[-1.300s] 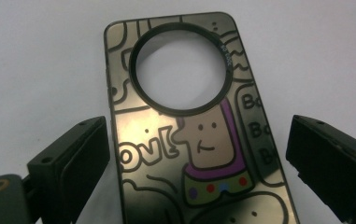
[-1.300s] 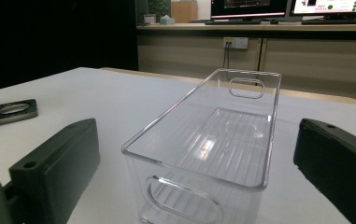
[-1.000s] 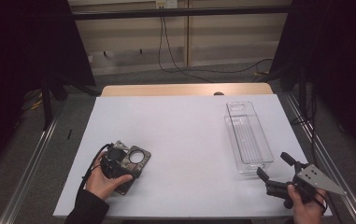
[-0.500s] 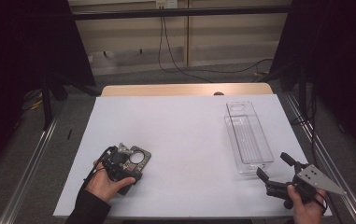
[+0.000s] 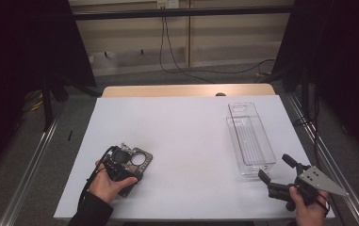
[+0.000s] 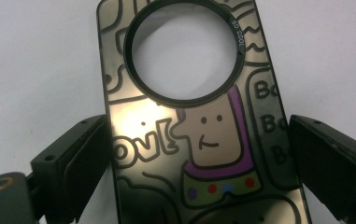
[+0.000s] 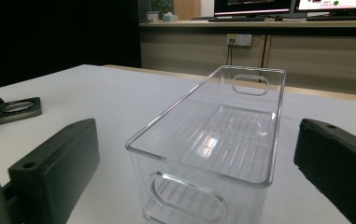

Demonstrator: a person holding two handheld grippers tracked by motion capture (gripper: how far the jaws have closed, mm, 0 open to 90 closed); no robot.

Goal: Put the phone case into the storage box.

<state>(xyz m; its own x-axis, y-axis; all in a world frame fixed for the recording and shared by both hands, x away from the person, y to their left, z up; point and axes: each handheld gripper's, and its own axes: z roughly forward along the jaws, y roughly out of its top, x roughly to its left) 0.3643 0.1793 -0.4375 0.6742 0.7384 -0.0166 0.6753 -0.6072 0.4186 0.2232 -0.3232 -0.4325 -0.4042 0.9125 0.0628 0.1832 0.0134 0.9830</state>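
Two grippers sit low in the high view, one at each bottom corner of the white table (image 5: 186, 136). At lower left the left gripper (image 5: 120, 162) lies over a dark phone case (image 5: 137, 160) with a round camera hole and cartoon drawings. In the left gripper view its jaws stand on either side of the phone case and have just been closing a little; the left jaw meets the case's edge, while a thin gap shows at the right jaw, so no firm clamp is seen. At lower right the right gripper (image 5: 273, 169) has its jaws spread apart with nothing between them, pointing at the near end of a clear plastic bin (image 5: 250, 139). The bin runs lengthwise toward the upper right, empty, well apart from the phone case.
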